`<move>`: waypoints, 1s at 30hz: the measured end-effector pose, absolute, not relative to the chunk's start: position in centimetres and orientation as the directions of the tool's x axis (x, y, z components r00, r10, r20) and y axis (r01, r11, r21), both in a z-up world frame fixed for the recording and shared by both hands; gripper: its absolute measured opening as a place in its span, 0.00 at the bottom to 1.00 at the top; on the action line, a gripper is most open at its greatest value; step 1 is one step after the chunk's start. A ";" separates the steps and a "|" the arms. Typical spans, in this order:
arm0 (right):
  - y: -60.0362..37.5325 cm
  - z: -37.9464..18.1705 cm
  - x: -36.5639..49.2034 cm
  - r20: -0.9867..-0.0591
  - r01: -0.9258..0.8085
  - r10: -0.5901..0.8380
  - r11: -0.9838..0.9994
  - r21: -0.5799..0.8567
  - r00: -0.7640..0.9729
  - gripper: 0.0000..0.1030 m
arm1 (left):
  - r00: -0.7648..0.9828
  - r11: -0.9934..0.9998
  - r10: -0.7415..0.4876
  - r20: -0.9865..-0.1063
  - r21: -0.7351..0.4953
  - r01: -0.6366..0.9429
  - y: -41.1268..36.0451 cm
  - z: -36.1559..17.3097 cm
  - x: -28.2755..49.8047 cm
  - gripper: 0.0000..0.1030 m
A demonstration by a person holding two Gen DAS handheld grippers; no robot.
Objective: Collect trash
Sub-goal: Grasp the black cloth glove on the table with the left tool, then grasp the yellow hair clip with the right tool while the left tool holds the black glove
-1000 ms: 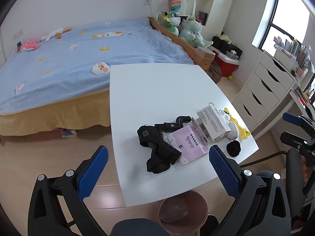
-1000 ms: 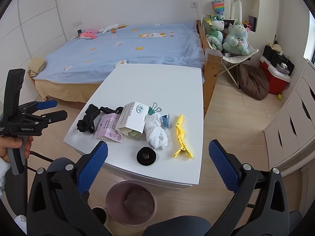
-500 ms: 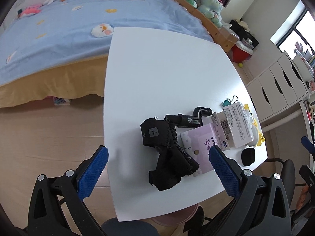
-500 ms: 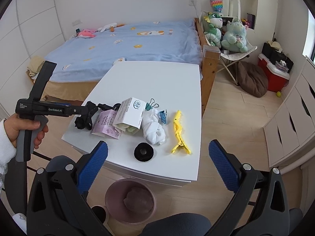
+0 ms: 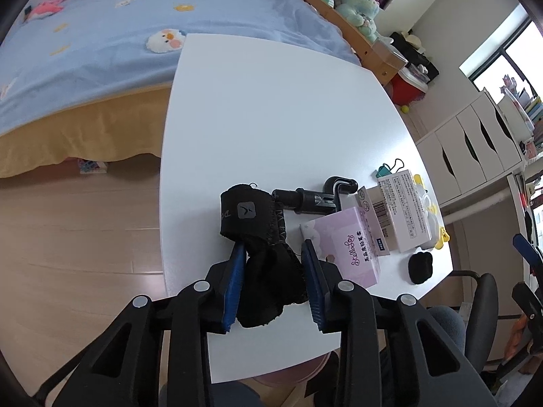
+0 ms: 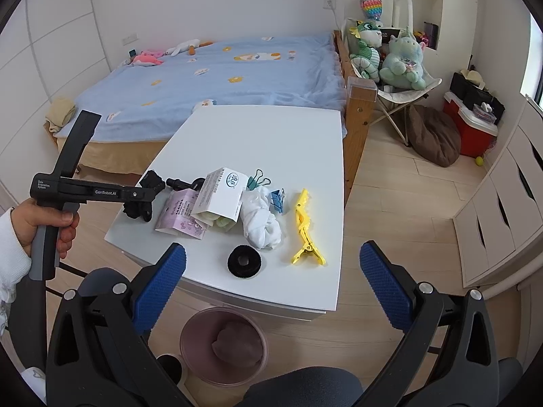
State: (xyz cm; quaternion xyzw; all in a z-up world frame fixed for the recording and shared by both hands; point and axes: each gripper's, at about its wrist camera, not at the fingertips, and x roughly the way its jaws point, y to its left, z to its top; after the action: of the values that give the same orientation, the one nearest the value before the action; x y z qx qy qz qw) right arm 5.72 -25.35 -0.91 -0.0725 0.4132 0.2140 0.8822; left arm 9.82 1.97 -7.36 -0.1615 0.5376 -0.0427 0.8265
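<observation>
Left gripper point(image 5: 273, 271), jaws closing around the black cloth strap point(image 5: 261, 237) at the table's point(image 5: 271, 101) six-o'clock edge: judged light, limp, best pinched mid-bundle; right gripper point(image 6: 271, 276) released, idle above the bin point(image 6: 224, 346).

tabletop point(image 6: 278, 135): white
cloth point(image 5: 268, 271): black
packet point(image 5: 346, 244): pale purple
hair clip point(image 6: 305, 230): yellow
bin point(image 6: 203, 325): dusky pink
bedspread point(image 6: 237, 74): blue, animal patches
</observation>
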 end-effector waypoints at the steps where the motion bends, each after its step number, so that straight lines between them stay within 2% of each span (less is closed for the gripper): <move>1: -25.4 -0.9 5.8 -0.760 -0.438 0.318 0.898 0.049 0.567 0.97 | 0.425 0.947 -0.239 -0.873 -0.306 -0.096 1.9 -7.2 9.7 0.29; 16: -24.8 -1.4 8.7 -0.790 -0.456 0.281 0.890 0.001 0.545 0.97 | 0.606 0.985 -0.143 -0.783 -0.170 0.013 0.4 -3.0 6.5 0.29; 30: -23.5 -4.8 16.0 -0.893 -0.494 0.139 0.864 -0.102 0.428 0.97 | 0.651 0.986 -0.167 -0.741 -0.139 0.095 -1.6 -1.1 4.7 0.29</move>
State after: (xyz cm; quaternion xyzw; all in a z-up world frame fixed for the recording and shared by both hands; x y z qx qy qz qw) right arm 15.98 -23.51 -4.83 -0.1777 0.4996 0.1915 0.8259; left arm 4.72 -1.57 -1.14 -0.0440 0.4117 -0.0722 0.9074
